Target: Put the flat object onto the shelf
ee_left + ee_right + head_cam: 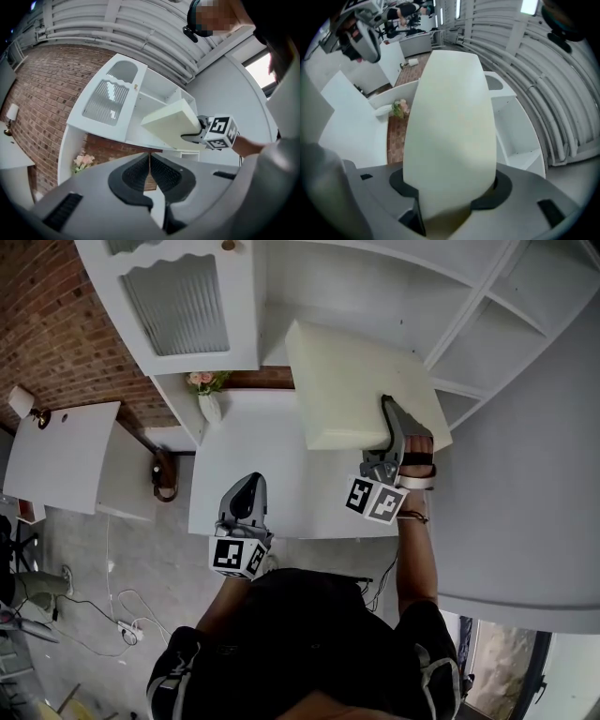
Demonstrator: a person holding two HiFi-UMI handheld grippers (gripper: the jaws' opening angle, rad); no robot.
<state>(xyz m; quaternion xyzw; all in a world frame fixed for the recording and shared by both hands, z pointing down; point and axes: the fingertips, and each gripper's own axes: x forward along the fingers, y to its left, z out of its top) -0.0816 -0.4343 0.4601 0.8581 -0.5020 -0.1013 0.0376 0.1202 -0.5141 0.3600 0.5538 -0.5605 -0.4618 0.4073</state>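
Starting leftmost, the left gripper (249, 486) sits below the white shelf unit (469, 313), jaws together with nothing between them. Further right, the right gripper (388, 413) clamps the cream flat slab (352, 381) (tilted) before the shelf unit's open compartments.

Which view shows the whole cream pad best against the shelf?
The head view: the whole cream pad shows, gripped at one edge by the right claw, in front of the white shelf unit. The left gripper view shows it small and tilted; the right gripper view shows one face filling the frame, clamped between the jaws.
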